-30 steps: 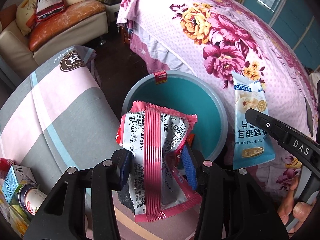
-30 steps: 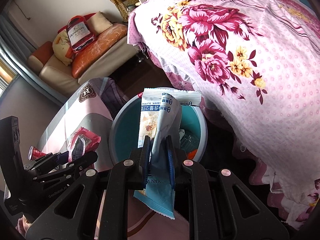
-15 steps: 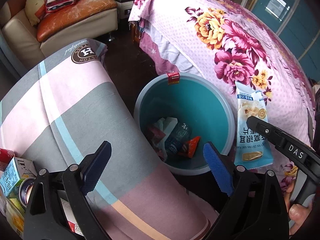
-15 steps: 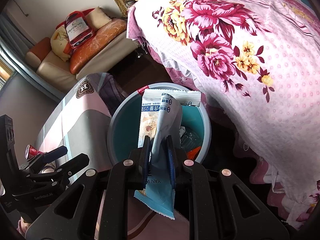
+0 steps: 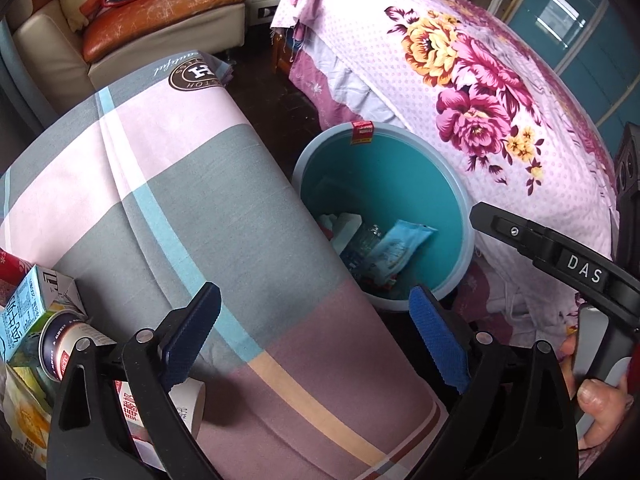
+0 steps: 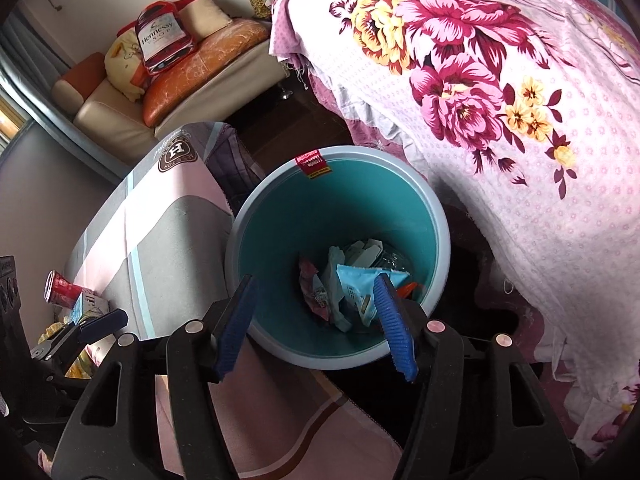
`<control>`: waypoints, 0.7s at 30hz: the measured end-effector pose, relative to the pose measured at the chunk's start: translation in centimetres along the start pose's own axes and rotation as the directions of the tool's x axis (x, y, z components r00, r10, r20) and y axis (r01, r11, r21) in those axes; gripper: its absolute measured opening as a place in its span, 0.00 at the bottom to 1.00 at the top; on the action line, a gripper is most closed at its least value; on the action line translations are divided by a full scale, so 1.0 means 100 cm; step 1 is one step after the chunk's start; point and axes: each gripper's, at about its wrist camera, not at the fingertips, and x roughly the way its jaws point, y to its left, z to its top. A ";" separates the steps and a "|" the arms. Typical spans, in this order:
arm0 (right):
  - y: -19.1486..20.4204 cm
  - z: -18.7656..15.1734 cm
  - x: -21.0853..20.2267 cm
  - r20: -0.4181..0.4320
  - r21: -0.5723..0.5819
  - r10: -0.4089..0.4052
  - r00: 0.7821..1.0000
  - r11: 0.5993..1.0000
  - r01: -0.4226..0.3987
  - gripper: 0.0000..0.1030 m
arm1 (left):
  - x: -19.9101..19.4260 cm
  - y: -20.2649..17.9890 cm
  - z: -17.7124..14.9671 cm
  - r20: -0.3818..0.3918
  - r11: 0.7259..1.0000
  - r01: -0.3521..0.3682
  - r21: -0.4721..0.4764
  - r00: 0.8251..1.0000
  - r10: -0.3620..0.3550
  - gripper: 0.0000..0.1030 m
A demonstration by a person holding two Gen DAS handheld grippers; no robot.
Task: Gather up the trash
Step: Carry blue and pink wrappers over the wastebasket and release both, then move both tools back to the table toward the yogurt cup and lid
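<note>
Trash bin (image 6: 340, 216): round, teal inside with a pale blue rim, a red sticker (image 6: 312, 163) at its 12 o'clock edge. It stands on the floor between the cloth-covered table (image 5: 192, 208) and the bed under a pink floral bedspread (image 6: 500, 92).

Inside, at the bottom: light-blue snack wrapper (image 6: 360, 284) lying on top, pink wrapper (image 6: 314, 286) at its 9 o'clock, white paper scraps and a clear crumpled piece behind, an orange scrap (image 6: 406, 289) at 3 o'clock.

Right gripper (image 6: 316, 322): above the near rim of the bin, tilted down into it. Blue fingers (image 6: 394, 324) apart and opening; nothing between them.

Left gripper (image 5: 316, 332): over the checked tablecloth, bin at its 1 o'clock. Fingers (image 5: 438, 338) spread wide, empty.

In the left wrist view the right gripper's black body enters from 3 o'clock, with a person's fingertips (image 5: 596, 396) on its handle.

Still on the table, 8 o'clock corner of the left view: green-blue carton (image 5: 24, 316), a can (image 5: 64, 344) on its side, a yellow packet (image 5: 24, 420). The right view also shows a red can (image 6: 64, 290).

Far background, 11 o'clock: sofa (image 6: 168, 92) with orange cushions.
</note>
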 end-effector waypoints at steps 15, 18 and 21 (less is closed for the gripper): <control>0.045 -0.028 -0.011 -0.048 -0.067 0.014 0.999 0.998 -0.018 0.75 | -0.035 0.048 -0.045 0.024 0.995 -0.013 -0.100 1.000 0.016 0.93; 0.060 -0.036 -0.013 -0.060 -0.098 0.019 0.998 0.995 -0.025 0.75 | -0.046 0.060 -0.056 0.034 0.992 -0.010 -0.125 0.999 0.015 0.93; 0.077 -0.044 -0.015 -0.072 -0.130 0.025 0.997 0.991 -0.034 0.75 | -0.060 0.071 -0.065 0.057 0.989 -0.003 -0.147 0.998 0.011 0.93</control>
